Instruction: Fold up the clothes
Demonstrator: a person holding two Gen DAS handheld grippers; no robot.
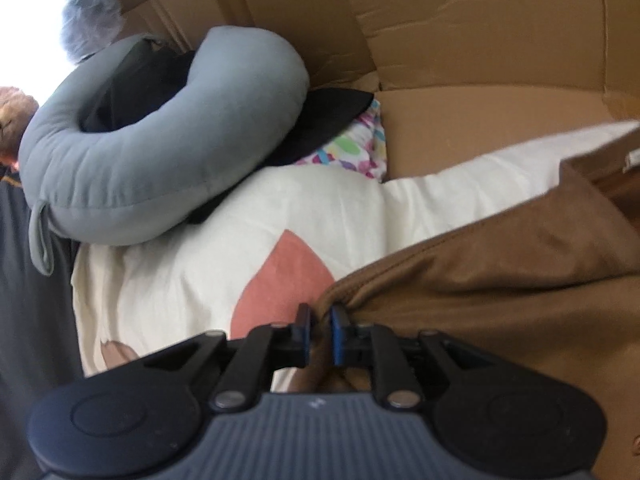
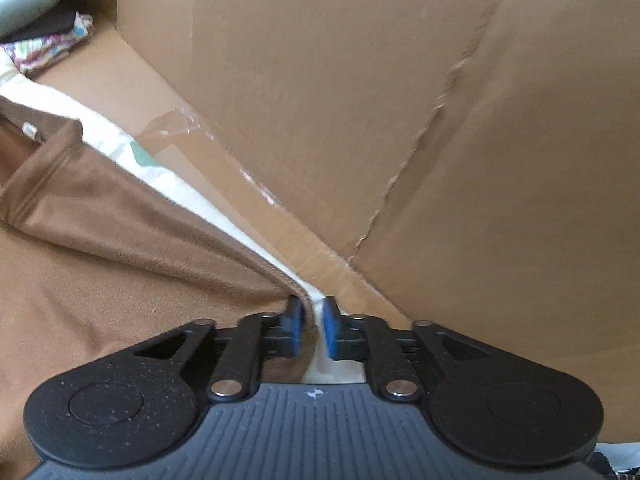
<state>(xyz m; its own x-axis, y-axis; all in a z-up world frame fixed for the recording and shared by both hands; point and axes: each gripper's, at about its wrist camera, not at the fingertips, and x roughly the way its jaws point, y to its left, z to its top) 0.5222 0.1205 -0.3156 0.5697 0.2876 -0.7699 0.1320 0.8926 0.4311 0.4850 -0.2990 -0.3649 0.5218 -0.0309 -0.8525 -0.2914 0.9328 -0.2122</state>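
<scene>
Left wrist view, nearest first: the left gripper (image 1: 320,316) pinches an edge of the brown garment (image 1: 500,272) between its 2 blue pads, and the right gripper (image 2: 311,312) has its pads closed narrowly on another edge of that garment, which looks drawn taut between them. The garment lies over a cream sheet (image 1: 192,264), so both pinches should hold it evenly and keep the hem straight as it is laid over. Farther off sit a grey neck pillow (image 1: 132,184), dark cloth (image 1: 332,120) and cardboard wall (image 2: 360,100).
</scene>
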